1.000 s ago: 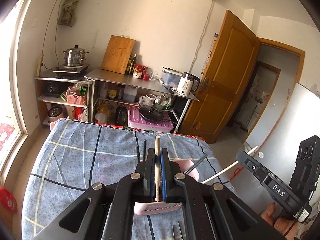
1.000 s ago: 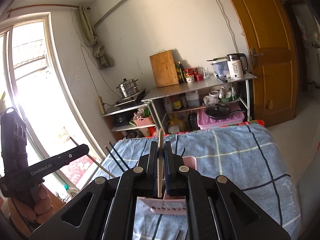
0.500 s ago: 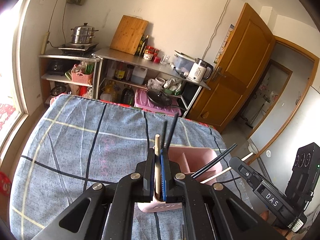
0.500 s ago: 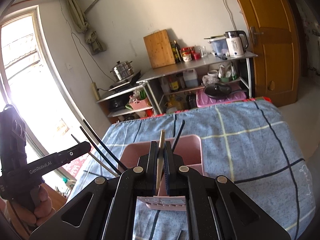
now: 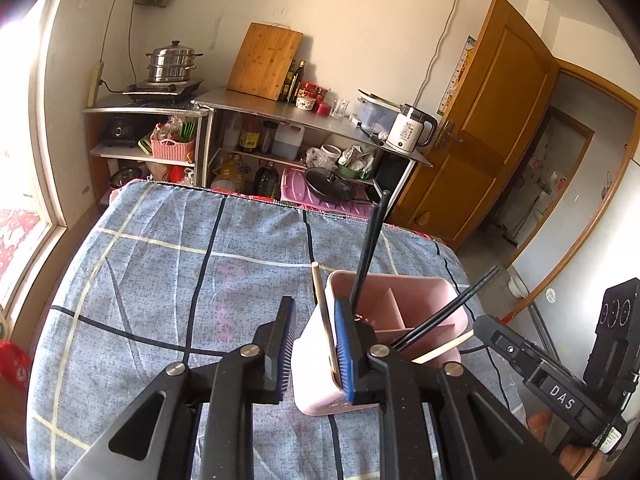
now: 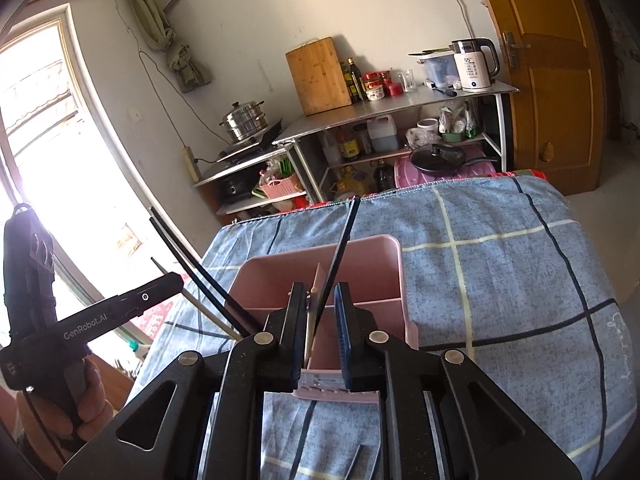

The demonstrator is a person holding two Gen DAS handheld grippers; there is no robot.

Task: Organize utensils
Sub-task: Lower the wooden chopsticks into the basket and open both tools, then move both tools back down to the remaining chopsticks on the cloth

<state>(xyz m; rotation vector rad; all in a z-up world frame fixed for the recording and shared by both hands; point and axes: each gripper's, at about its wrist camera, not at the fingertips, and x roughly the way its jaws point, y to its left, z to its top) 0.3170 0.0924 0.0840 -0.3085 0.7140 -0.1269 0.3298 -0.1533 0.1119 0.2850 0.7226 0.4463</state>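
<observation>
Left wrist view: my left tongs (image 5: pixel 314 344) have spread apart, freeing the pale wooden chopstick (image 5: pixel 323 312) beside (not inside) the pink plastic divided holder (image 5: pixel 436 292); right tongs (image 6: pixel 320 320) have loosened too.

- Plenty of bare checked cloth (image 5: pixel 168 280) left of the pink caddy (image 5: pixel 436 296), easy way in there.
- Black chopsticks (image 5: pixel 370 248) sticking up and out of the caddy, blocking straight-down access.
- Kitchen shelves (image 5: pixel 304 120) well behind, not in the way.
</observation>
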